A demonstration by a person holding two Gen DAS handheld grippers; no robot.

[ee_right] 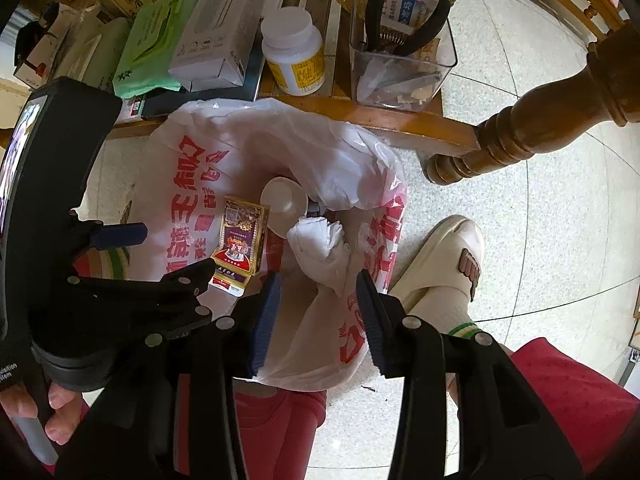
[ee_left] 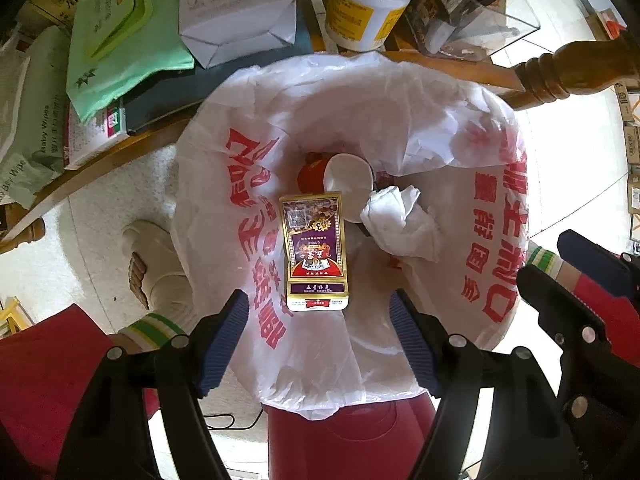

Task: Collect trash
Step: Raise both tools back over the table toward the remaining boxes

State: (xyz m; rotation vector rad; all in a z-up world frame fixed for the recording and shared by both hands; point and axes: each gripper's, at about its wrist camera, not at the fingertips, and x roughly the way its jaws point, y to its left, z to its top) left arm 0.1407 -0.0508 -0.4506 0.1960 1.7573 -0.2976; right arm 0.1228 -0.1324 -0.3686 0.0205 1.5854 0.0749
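Step in hand: deposit, judged complete. Both tools hang over the bin (ee_left: 352,432), lined with a white printed bag (ee_left: 240,216). The left gripper (ee_left: 318,344) is spread and empty; the right gripper (ee_right: 318,320) is part-spread, nothing pinched. Bin contents: a card box (ee_left: 314,252) at centre, a crumpled tissue (ee_left: 400,220) to its right, a white paper cup (ee_left: 348,180) and a red item beyond. Next move: withdraw and locate remaining trash on the far table (ee_left: 440,60)

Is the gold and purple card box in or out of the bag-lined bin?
In: the gold and purple card box lies inside the white plastic bag.
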